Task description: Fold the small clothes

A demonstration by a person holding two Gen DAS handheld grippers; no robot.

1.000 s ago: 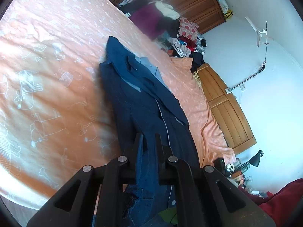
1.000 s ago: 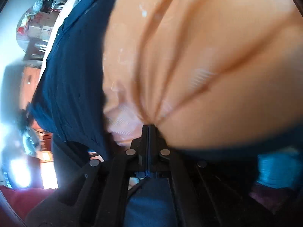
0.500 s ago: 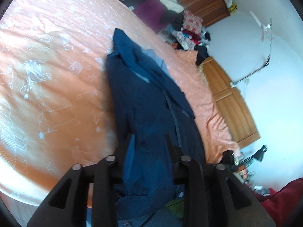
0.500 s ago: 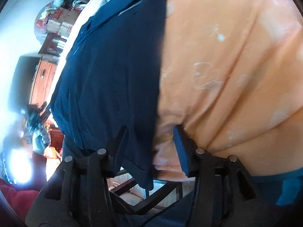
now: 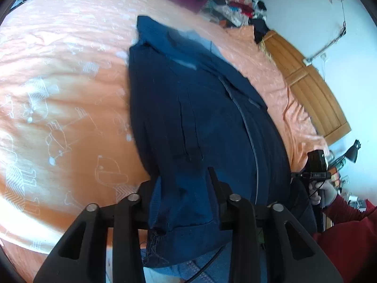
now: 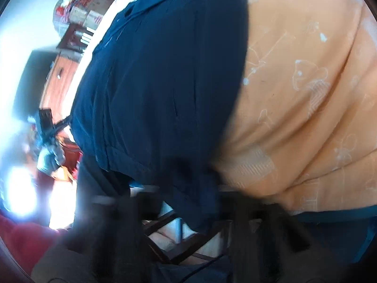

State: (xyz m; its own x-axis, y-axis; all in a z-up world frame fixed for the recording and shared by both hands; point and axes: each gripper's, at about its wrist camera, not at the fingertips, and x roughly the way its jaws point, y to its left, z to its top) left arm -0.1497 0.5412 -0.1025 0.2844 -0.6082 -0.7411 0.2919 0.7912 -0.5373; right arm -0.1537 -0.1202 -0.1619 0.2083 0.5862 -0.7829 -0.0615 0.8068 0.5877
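My left gripper [image 5: 182, 184] stands released, fingers [image 5: 213, 176] wide around the dark navy cotton shirt's [image 5: 200, 108] near hem (right gripper too blurred to tell).

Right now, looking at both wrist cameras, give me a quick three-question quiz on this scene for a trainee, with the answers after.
1. True or false: the navy garment lies lengthwise on the orange bedsheet.
2. Multiple choice: what sits between the left gripper fingers? A) bare sheet B) the garment's hem C) a pillow
3. Short answer: can the right gripper be read as open or shut in its own view?

Key
1. True.
2. B; the fingers stand apart with the hem between them.
3. No; its fingers are blurred, so it cannot be told.
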